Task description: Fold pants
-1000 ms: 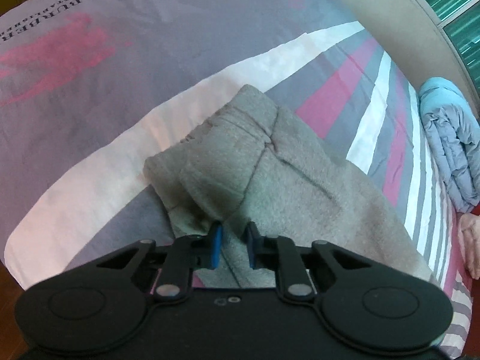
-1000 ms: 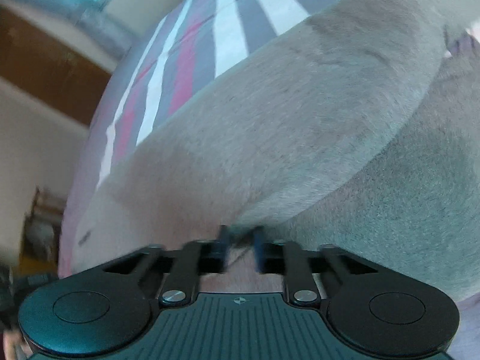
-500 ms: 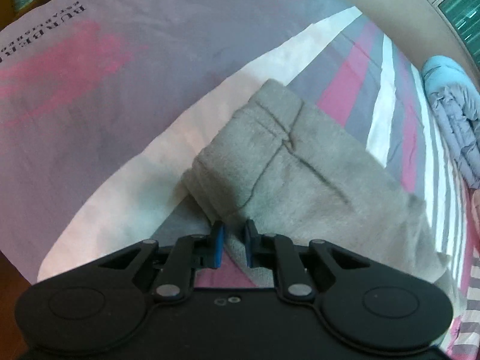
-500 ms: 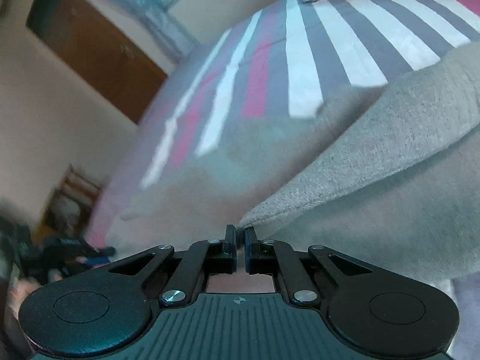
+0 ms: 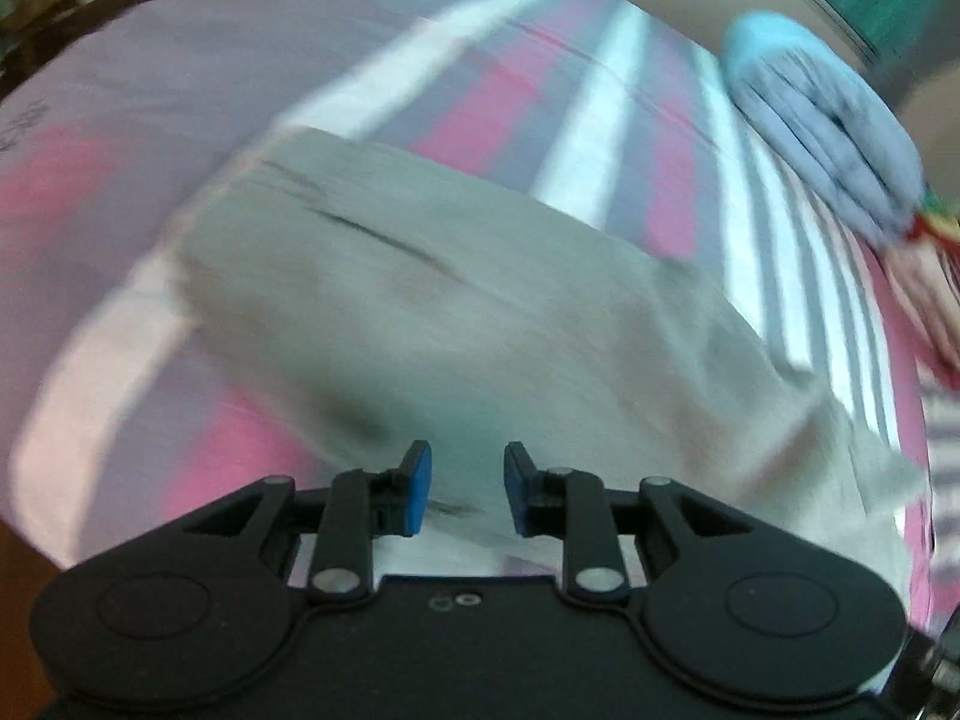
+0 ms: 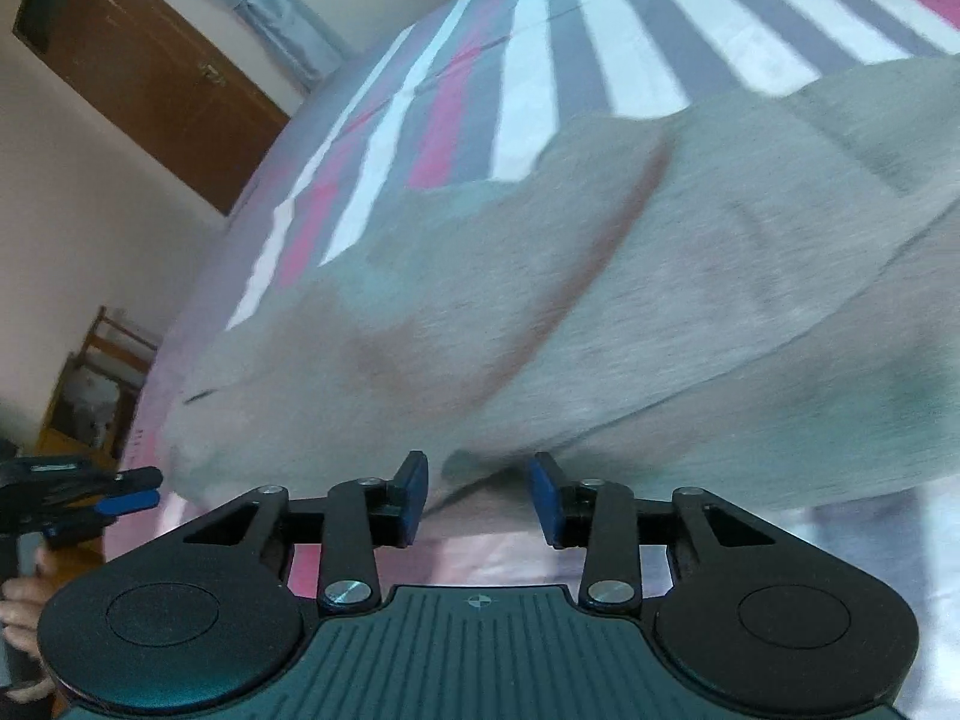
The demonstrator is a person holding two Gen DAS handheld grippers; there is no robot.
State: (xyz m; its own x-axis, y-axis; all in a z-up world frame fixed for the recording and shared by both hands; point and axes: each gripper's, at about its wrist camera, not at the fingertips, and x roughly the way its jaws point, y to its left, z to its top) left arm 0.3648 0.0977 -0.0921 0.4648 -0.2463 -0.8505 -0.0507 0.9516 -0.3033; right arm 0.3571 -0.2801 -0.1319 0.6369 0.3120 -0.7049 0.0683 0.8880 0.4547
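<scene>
the grey fleece pants [image 5: 480,300] lie folded in layers on the striped bed cover [image 5: 576,138], one layer doubled over another, a dark seam crease near one end, edges soft and slightly rumpled.

We note grey pants [image 5: 480,312], plain, no pattern. Bed sheet [image 5: 600,138]: stripes of white, grey and pink, lilac at upper left of the frame. Bundled quilt [image 5: 822,120]: light blue and grey-blue. Tool pads [image 6: 414,495]: blue on black. Door [image 6: 138,66]: brown.
</scene>
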